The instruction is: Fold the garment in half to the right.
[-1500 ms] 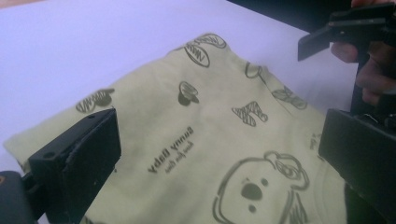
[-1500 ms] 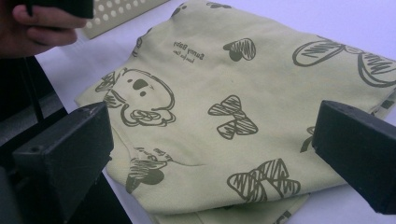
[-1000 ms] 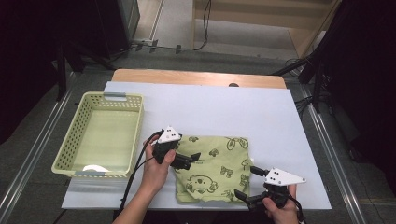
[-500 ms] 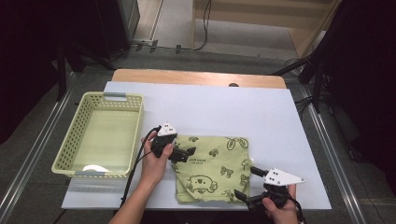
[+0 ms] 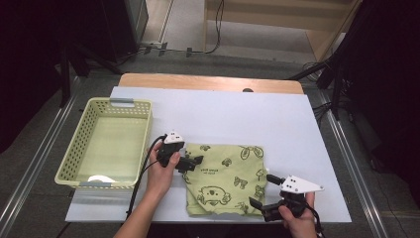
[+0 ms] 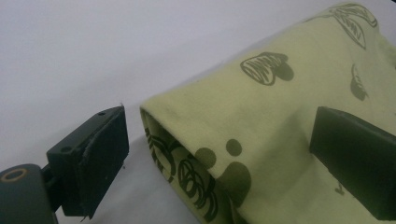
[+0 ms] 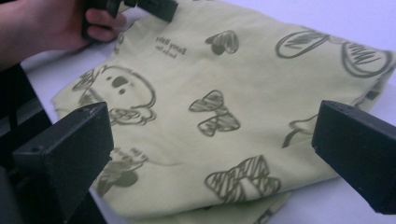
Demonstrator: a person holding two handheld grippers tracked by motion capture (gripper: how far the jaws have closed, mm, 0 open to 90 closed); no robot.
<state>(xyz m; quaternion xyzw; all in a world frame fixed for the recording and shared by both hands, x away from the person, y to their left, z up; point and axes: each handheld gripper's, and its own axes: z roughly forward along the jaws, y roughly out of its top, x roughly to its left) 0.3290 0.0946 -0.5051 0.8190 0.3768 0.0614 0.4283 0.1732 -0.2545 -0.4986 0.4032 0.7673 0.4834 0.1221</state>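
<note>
- High view: fixed above the near edge of the table [image 5: 297,129], facing forward and down, far off.
- Left gripper view: very close, low over the cloth [image 6: 280,116] at its left edge.
- Right gripper view: close, from the near right corner, facing across the same cloth [image 7: 224,93].

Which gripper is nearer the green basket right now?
Left. The left gripper sits at the folded cloth's left edge, just right of the basket; the right gripper is at the cloth's right corner, far side.
</note>
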